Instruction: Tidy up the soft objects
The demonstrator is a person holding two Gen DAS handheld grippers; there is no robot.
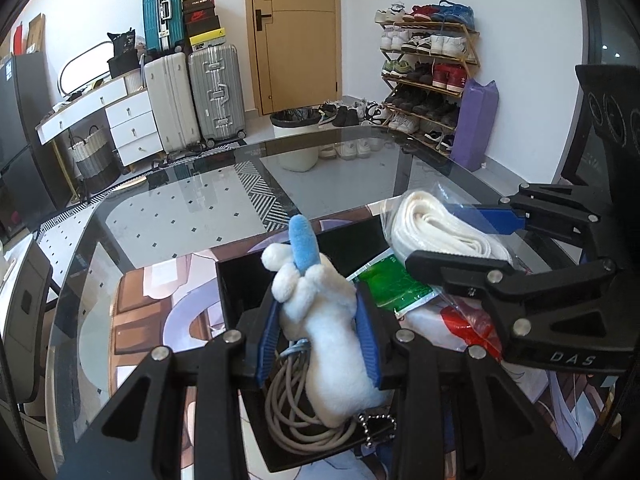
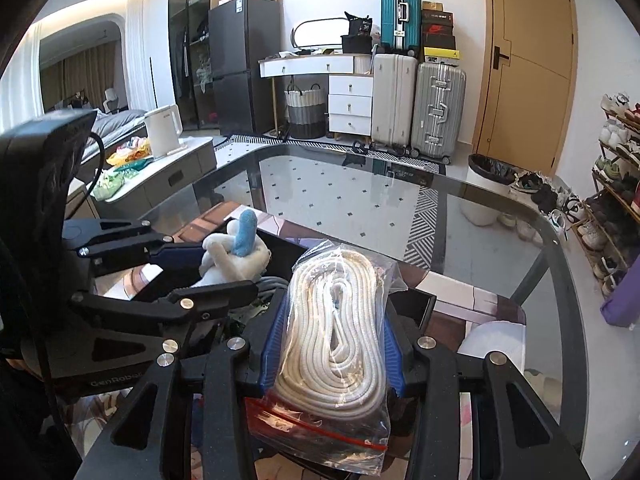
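both grippers are carrying loads above the black tray (image 1: 240, 280), the left gripper (image 1: 318, 320) clamping the plush toy (image 1: 328, 328) at 6 o'clock, the right gripper (image 2: 334, 336) pinching the bagged rope (image 2: 340, 320), each seemingly needing lowering and release.

Plush toy (image 1: 320, 320) is sitting between the left gripper (image 1: 318, 336) pads, above the box (image 1: 256, 276) on the glass table (image 1: 168, 216). Coiled cable (image 1: 288, 412) is lying in the box beneath the toy. Bagged rope (image 2: 340, 328) is sitting between the right gripper (image 2: 334, 344) pads, just right of the toy (over the box's right part). Sachet (image 1: 392, 284) is lying under the rope.
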